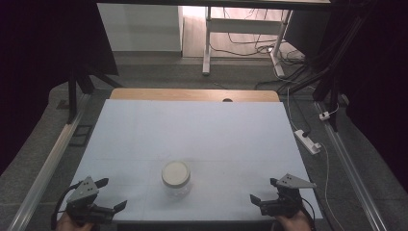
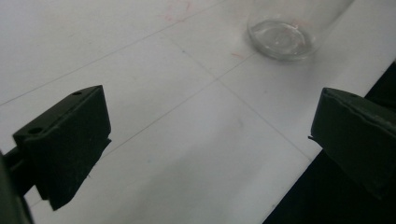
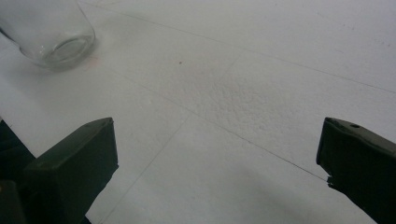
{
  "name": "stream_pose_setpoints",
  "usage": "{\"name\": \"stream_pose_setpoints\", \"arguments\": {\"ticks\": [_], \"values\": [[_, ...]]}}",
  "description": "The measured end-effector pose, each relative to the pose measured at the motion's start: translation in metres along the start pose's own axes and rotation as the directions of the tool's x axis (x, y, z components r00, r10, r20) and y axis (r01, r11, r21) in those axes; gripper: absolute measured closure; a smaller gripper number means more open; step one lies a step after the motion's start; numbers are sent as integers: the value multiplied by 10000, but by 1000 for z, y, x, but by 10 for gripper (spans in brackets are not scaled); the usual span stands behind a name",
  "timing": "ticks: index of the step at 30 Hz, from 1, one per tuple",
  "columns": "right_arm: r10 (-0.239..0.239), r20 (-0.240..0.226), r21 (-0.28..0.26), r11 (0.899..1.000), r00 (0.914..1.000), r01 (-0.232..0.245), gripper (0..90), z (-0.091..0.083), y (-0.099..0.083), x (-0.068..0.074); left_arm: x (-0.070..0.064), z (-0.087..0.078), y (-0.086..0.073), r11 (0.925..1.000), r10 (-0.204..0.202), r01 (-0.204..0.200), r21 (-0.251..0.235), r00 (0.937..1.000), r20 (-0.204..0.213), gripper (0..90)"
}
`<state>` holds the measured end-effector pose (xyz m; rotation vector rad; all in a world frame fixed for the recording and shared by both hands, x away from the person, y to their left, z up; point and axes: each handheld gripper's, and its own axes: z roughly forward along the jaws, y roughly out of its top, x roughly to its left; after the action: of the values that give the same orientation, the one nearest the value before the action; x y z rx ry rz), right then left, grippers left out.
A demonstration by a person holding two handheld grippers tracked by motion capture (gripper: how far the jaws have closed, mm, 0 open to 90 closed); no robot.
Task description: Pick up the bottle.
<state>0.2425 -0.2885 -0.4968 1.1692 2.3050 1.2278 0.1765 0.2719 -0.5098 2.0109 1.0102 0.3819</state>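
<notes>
- Flanking the lidded glass jar (image 1: 176, 179) in the high view, left gripper (image 1: 108, 194) and right gripper (image 1: 263, 190) sit near the table's (image 1: 192, 125) front edge, apart from it, likely ready to approach.
- Left gripper view: jaws spread wide, empty; jar base ahead, upper right.
- Right gripper view: jaws released, jar upper left, untouched.

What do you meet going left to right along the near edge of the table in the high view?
Left gripper, jaws open → clear jar with a white lid → right gripper, jaws open.
</notes>
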Motion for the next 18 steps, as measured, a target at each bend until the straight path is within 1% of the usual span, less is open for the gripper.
{"name": "stream_pose_setpoints", "arguments": {"ticks": [6,9,12,15,18], "values": [[-19,-13,8,10000,10000,19,0,0,0,0,-4,6,5,9989,465,-463,-65,9987,226,0],[-20,-22,8,10000,10000,20,0,0,0,0,-6,9,6,9973,682,-673,-307,9972,321,0],[-13,-25,13,10000,10000,14,0,0,0,0,-8,12,9,9956,822,-801,-496,9957,416,0],[-4,-28,23,10000,10000,4,0,0,0,0,-10,15,13,9949,870,-843,-558,9951,480,0],[14,-19,24,10000,10000,-14,0,0,0,0,-13,20,16,9940,903,-854,-683,9933,728,0]]}}
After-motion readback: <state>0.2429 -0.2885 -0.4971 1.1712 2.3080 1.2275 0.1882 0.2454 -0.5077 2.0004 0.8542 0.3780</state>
